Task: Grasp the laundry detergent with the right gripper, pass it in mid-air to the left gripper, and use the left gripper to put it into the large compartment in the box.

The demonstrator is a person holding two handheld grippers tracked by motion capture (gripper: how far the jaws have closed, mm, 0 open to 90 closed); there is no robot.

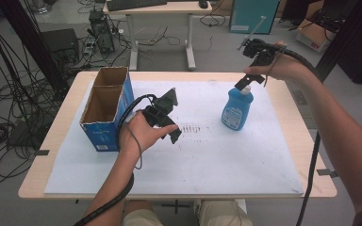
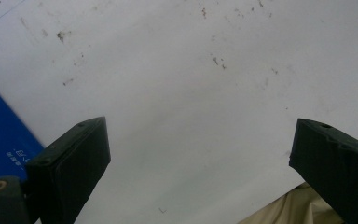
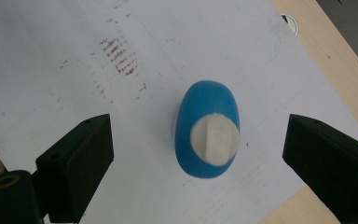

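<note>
Beside left gripper [image 1: 162, 113]: box [image 1: 107, 108] | bottle [image 1: 237, 109] unobstructed, seemingly | jaws apart

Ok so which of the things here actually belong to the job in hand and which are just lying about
In the job:
- blue bottle, upright on the white sheet, right gripper open above its white cap
- left gripper, open, over bare sheet

Likely lying about:
- blue cardboard box, open-topped, at the table's left
- white sheet with dark scuff marks
- desk and cables behind

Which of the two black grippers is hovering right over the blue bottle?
The right gripper, open above the blue bottle and its white cap. The left gripper hangs beside the cardboard box instead.
</note>
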